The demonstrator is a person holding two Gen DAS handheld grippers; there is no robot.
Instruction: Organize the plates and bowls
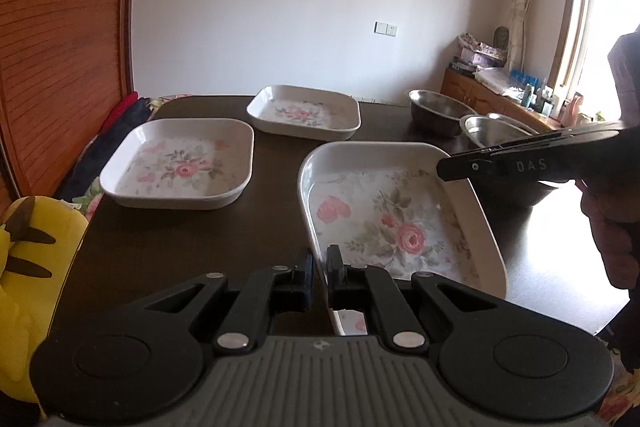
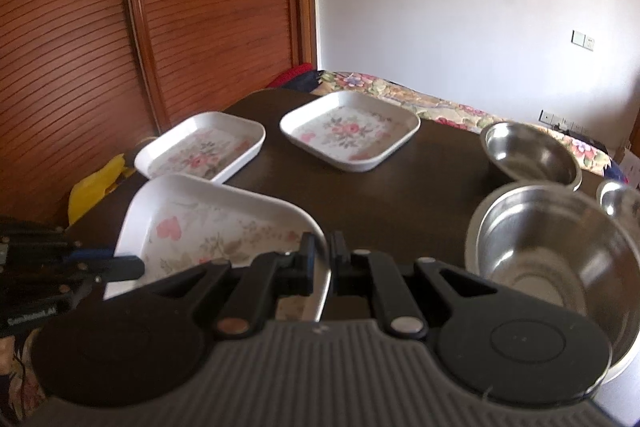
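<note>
Three white square floral plates lie on the dark table [image 1: 200,239]. My left gripper [image 1: 320,263] is shut on the near-left rim of the nearest plate [image 1: 392,223]. My right gripper [image 2: 323,259] is shut on the right rim of the same plate [image 2: 208,223]; it also shows from the side in the left wrist view [image 1: 444,167]. A second plate [image 1: 180,167] [image 2: 200,151] lies to the left, a third [image 1: 304,113] [image 2: 348,129] farther back. Three steel bowls stand on the right: one far [image 2: 528,155] [image 1: 436,107], one near [image 2: 548,251] [image 1: 488,129], and a small one [image 2: 620,199] at the edge.
A yellow plush toy [image 1: 28,267] sits off the table's left side. A slatted wooden door [image 2: 140,27] stands left. A flowered bedspread [image 2: 420,99] lies behind the table. A wooden cabinet [image 1: 492,95] with clutter stands at the right by the window.
</note>
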